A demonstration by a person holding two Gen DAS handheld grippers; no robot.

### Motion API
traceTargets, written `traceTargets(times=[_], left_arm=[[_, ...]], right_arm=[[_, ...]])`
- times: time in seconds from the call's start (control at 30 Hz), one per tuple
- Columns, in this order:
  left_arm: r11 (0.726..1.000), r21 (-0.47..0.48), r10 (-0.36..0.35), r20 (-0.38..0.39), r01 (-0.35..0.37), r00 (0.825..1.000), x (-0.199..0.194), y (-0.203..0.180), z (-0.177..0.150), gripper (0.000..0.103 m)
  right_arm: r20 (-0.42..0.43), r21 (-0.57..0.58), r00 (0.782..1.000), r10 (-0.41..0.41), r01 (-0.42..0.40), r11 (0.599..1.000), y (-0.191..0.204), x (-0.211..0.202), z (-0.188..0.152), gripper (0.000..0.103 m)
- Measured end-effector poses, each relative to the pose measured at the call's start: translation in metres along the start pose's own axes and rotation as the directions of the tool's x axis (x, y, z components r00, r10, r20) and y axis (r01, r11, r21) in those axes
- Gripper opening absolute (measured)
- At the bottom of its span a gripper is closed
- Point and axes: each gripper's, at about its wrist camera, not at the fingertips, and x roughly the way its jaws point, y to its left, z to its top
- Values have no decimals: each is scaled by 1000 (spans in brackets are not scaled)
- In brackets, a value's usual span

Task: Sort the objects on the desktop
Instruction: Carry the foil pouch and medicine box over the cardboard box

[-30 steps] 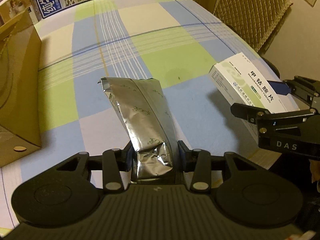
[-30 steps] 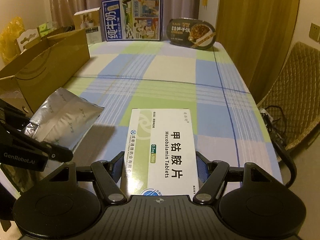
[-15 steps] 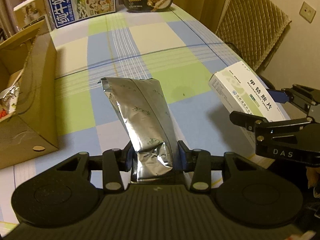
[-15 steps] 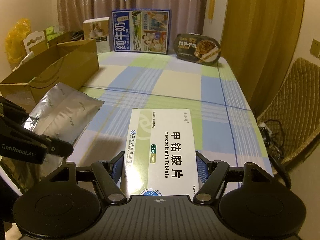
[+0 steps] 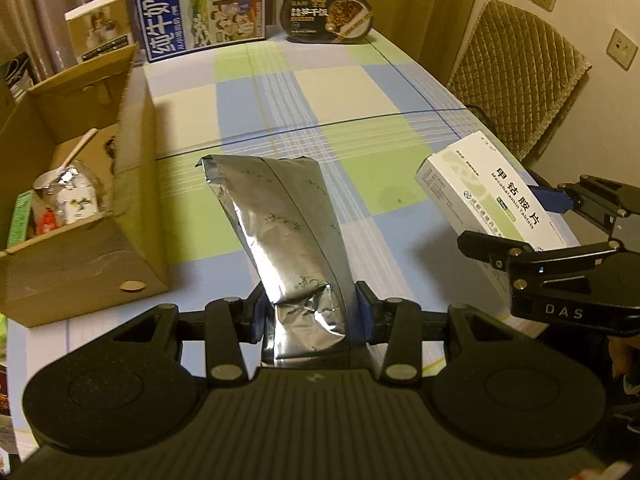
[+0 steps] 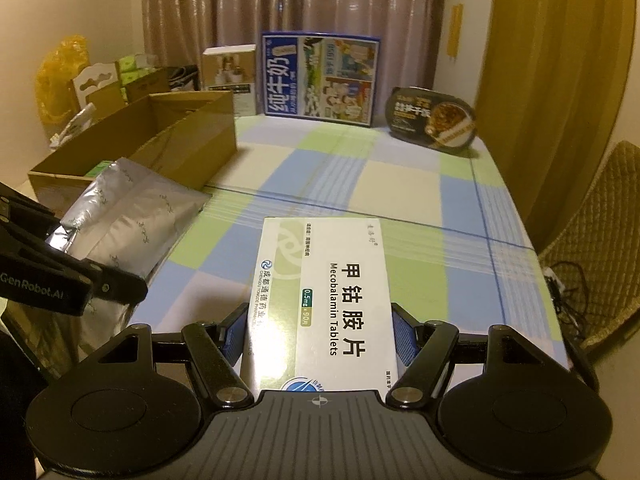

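Left wrist view has the left gripper point(image 5: 310, 312) clamped on the crumpled lower end of one silver foil pouch point(image 5: 280, 220), which rises straight ahead from between the jaws, clear of the checked tablecloth point(image 5: 352, 92). To the right of those jaws, the right gripper point(image 5: 532, 216), marked "DAS" on its side, holds one white and green medicine box point(image 5: 484, 192). Left of the jaws stands one open cardboard box point(image 5: 80, 200) with a few packets inside; their print is too small to read. Right wrist view shows the right gripper point(image 6: 318, 334) with its blue pads point(image 6: 404, 336) pressed on both long sides of the medicine box point(image 6: 324, 292), which juts forward between the jaws above the tablecloth point(image 6: 404, 184); its top reads "Mecobalamin Tablets", "0.5mg x 90" and large Chinese characters. To the left of these jaws, the left gripper's arm carries the words "GenRobot.AI", with the foil pouch point(image 6: 132, 216) in its grip. Far ahead of the jaws, at the table's back edge, three things stand: one blue milk carton point(image 6: 320, 76) with Chinese lettering, one dark oval ready-meal tub point(image 6: 432, 120), and one small pale box point(image 6: 228, 74). Right of the jaws stands one quilted chair point(image 6: 592, 240).
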Motion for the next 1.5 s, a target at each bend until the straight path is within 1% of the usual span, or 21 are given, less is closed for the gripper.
traceTargets(times=[0.1, 0.4, 0.6, 0.8, 1.0, 1.07, 1.17, 1.33, 1.5], left_arm=[[1000, -14, 6, 12, -6, 1000, -10, 11, -2, 38], [999, -31, 13, 42, -12, 999, -32, 36, -3, 38], [999, -40, 25, 71, -22, 997, -50, 65, 0, 38], [995, -72, 71, 94, -64, 993, -74, 110, 6, 38], [986, -82, 153, 111, -145, 982, -93, 167, 27, 38], [982, -74, 181, 108, -174, 978, -94, 185, 37, 38], [979, -61, 202, 100, -197, 974, -91, 208, 52, 38], [979, -51, 199, 94, -195, 975, -75, 234, 76, 38], [984, -41, 175, 84, -172, 981, -48, 252, 90, 38]], right_arm=[[-3, -1, 1000, 22, -22, 1000, 8, 2, 4, 68], [4, -49, 999, 47, -47, 998, 33, 7, 21, 68], [8, -77, 997, 75, -74, 994, 56, 14, 36, 68], [31, -79, 988, 150, -148, 986, 90, 28, 74, 68], [70, -71, 971, 228, -223, 972, 132, 49, 124, 68], [79, -68, 966, 245, -240, 968, 144, 58, 139, 68], [82, -60, 962, 259, -254, 965, 161, 74, 158, 68], [72, -54, 962, 263, -259, 964, 180, 104, 180, 68], [57, -41, 968, 246, -244, 969, 182, 129, 187, 68]])
